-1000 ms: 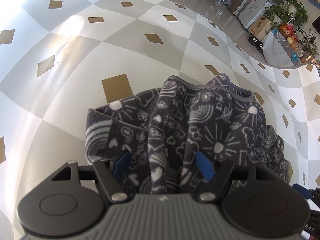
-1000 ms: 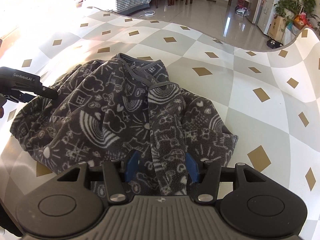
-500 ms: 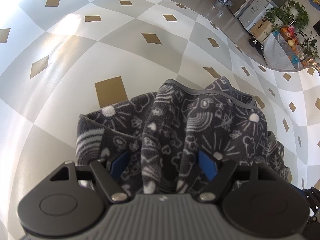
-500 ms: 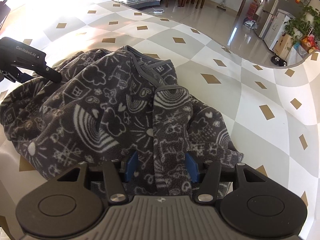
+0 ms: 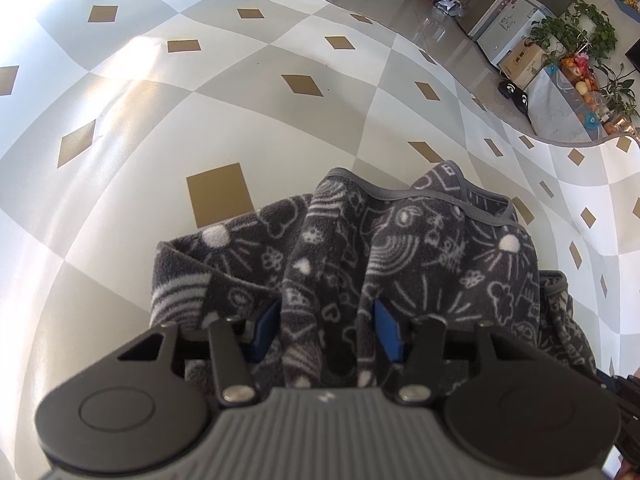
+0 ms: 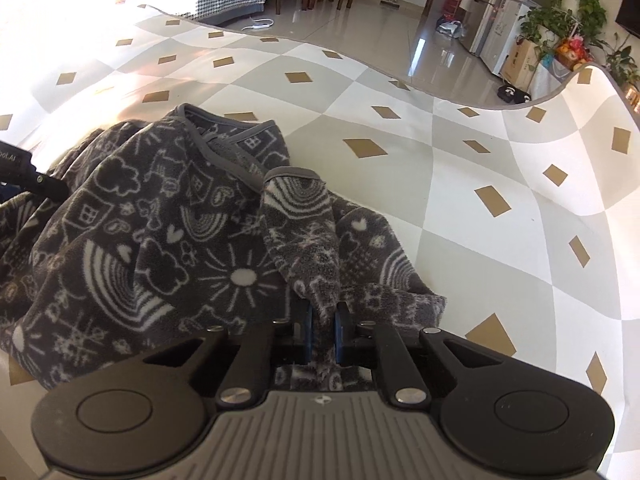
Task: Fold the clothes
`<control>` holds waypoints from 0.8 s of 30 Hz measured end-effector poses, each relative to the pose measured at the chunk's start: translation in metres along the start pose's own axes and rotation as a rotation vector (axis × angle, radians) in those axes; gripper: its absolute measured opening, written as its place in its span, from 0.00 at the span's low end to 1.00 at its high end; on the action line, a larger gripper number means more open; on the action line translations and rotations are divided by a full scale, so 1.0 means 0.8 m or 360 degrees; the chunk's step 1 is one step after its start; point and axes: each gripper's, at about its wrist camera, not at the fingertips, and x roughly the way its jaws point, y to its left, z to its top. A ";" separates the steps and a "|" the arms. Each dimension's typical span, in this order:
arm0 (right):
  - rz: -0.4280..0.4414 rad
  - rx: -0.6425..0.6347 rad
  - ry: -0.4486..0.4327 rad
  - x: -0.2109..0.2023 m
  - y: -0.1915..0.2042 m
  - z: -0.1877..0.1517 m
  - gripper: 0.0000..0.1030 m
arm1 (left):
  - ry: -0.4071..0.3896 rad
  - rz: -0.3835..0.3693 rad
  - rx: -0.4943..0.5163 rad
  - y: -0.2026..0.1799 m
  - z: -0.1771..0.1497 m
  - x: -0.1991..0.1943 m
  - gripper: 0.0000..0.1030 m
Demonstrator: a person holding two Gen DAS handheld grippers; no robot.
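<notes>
Both grippers have just been closing on the fleece top (image 6: pixel 168 240), a dark grey garment with white doodle print that lies bunched on the checked mat (image 6: pixel 460 184), nearer its front edge than its far one. The right gripper (image 6: pixel 322 326) is now clenched tight on a narrow ridge of fleece, probably a sleeve, where half a second ago its blue pads stood well apart on either side of that fold. The left gripper (image 5: pixel 326 330) has drawn in as well: a thick double fold of fleece fills the space between its pads (image 5: pixel 386 330), which appear to press against it, though the grip looks bulkier and less sure. Judging from this, the grasping step is finished and the top can now be lifted or spread flat for the first fold.
</notes>
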 end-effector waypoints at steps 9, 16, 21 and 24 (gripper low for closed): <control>-0.0104 0.0489 0.0101 0.006 -0.071 -0.009 0.06 | -0.0041 0.0032 -0.0096 0.018 0.010 -0.006 0.32; -0.0077 0.0661 0.0161 0.014 -0.085 -0.015 0.11 | -0.0015 0.0042 -0.0102 0.023 0.010 -0.003 0.32; -0.0023 0.0747 0.0144 0.013 -0.093 -0.016 0.24 | -0.0007 -0.0009 -0.0127 0.026 0.010 0.000 0.35; 0.0008 0.0714 0.0077 0.005 -0.090 -0.011 0.37 | -0.0013 -0.0013 -0.0115 0.023 0.011 0.003 0.38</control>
